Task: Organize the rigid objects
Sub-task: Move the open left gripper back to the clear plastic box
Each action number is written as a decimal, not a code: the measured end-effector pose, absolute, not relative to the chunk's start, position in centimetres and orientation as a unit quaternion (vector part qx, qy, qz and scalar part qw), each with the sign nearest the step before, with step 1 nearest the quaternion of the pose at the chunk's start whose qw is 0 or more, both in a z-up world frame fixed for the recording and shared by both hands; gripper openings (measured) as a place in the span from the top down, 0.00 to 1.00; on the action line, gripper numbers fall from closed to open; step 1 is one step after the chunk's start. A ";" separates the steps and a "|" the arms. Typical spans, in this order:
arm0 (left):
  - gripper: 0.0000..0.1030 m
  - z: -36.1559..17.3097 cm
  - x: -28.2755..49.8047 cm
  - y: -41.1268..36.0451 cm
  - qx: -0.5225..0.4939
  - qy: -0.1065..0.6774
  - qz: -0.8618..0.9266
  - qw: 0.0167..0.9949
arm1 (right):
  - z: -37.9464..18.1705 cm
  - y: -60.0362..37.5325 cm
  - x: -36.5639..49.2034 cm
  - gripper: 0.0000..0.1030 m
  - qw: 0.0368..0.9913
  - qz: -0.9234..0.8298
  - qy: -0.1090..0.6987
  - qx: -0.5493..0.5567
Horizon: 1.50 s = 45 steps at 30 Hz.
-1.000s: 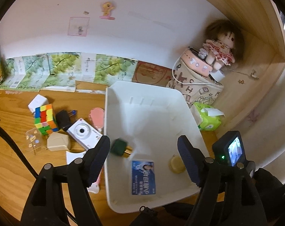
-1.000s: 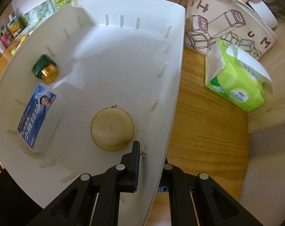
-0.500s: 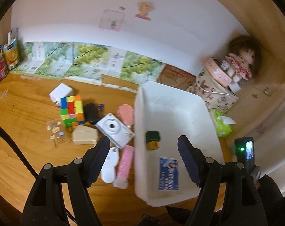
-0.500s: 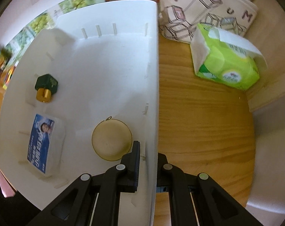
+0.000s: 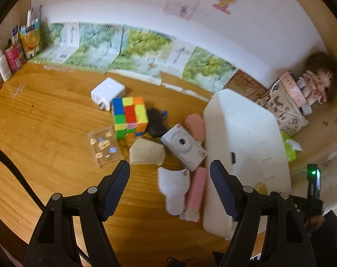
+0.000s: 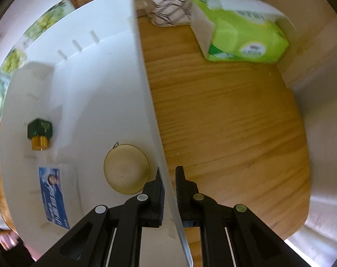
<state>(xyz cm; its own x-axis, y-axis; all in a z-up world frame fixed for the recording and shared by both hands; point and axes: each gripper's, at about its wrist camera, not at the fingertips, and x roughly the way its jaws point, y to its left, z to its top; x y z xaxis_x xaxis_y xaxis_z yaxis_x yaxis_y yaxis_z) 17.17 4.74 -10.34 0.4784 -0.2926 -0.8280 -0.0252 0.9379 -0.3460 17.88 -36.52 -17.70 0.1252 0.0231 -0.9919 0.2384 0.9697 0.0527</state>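
Wood-grain desk (image 5: 45, 120), warm and glossy, runs back to a white wall lined with leafy green printed sheets. At the centre of the left wrist view lies a loose cluster of hard things: a boxy white charger (image 5: 107, 92) at 11 o'clock of a bright puzzle cube (image 5: 130, 117), a clear flat plastic case (image 5: 104, 146) at the cube's 7 o'clock, a beige angular block (image 5: 146, 152), a silver compact camera (image 5: 183, 147) with a round lens, a white curved piece (image 5: 173, 189) and a pink ridged bar (image 5: 196, 191). Just right of them stands the smooth white plastic bin (image 5: 250, 133). The left gripper (image 5: 169, 174) hangs over the cluster with its ribbed dark pads spread wide, holding nothing. The right gripper (image 6: 169, 179) pinches the bin's thin right wall (image 6: 146, 84), pads pressed on both faces. Inside the bin lie a round tan disc (image 6: 126, 169), a green-and-gold block (image 6: 39, 133) at the disc's 10 o'clock, and a blue printed card (image 6: 53, 195). Outside, a soft green tissue pack (image 6: 244, 37) sits at 1 o'clock.
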 end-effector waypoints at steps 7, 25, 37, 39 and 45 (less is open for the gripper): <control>0.22 -13.4 18.8 6.3 -0.139 0.554 -0.084 0.816 | -18.0 -37.6 18.0 0.89 0.736 -0.108 0.649 0.160; 0.19 -17.7 22.8 5.7 -0.088 0.618 -0.127 0.770 | -18.0 -38.1 14.9 0.87 0.730 -0.153 0.641 0.183; 0.19 -20.0 24.1 5.0 -0.070 0.664 -0.094 0.739 | -18.8 -39.2 14.8 0.87 0.730 -0.149 0.635 0.202; 0.19 -20.3 24.2 5.4 -0.078 0.670 -0.086 0.733 | -18.9 -39.2 14.7 0.87 0.731 -0.149 0.635 0.203; 0.20 -20.7 24.3 6.0 -0.082 0.681 -0.078 0.723 | -18.8 -39.4 14.5 0.87 0.730 -0.150 0.634 0.204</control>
